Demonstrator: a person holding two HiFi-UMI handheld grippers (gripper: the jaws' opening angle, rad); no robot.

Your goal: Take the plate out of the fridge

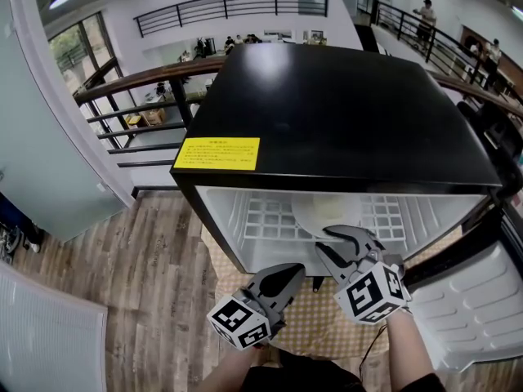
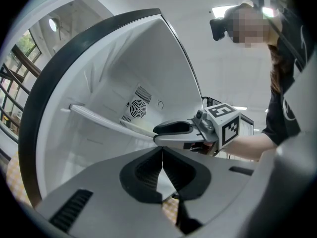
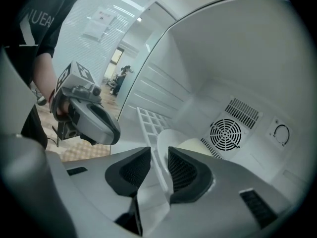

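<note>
A pale round plate (image 1: 327, 215) lies on the white wire shelf (image 1: 261, 219) inside the open black fridge (image 1: 327, 113). My right gripper (image 1: 331, 239) reaches into the fridge mouth, just in front of the plate's near rim. In the right gripper view it (image 3: 158, 155) is open, with the shelf's front edge running through the gap and the plate (image 3: 173, 140) just beyond the tips; the pads press on nothing. My left gripper (image 1: 294, 272) hangs lower, outside the fridge and left of the right one. Its jaws (image 2: 162, 155) meet, shut and empty.
The fridge door (image 1: 482, 300) stands swung open at the right. A yellow label (image 1: 216, 153) sits on the fridge top. A woven mat (image 1: 319, 321) lies under the fridge on the wooden floor (image 1: 139, 284). A railing (image 1: 131, 104) runs behind, and a fan grille (image 3: 225, 133) marks the back wall.
</note>
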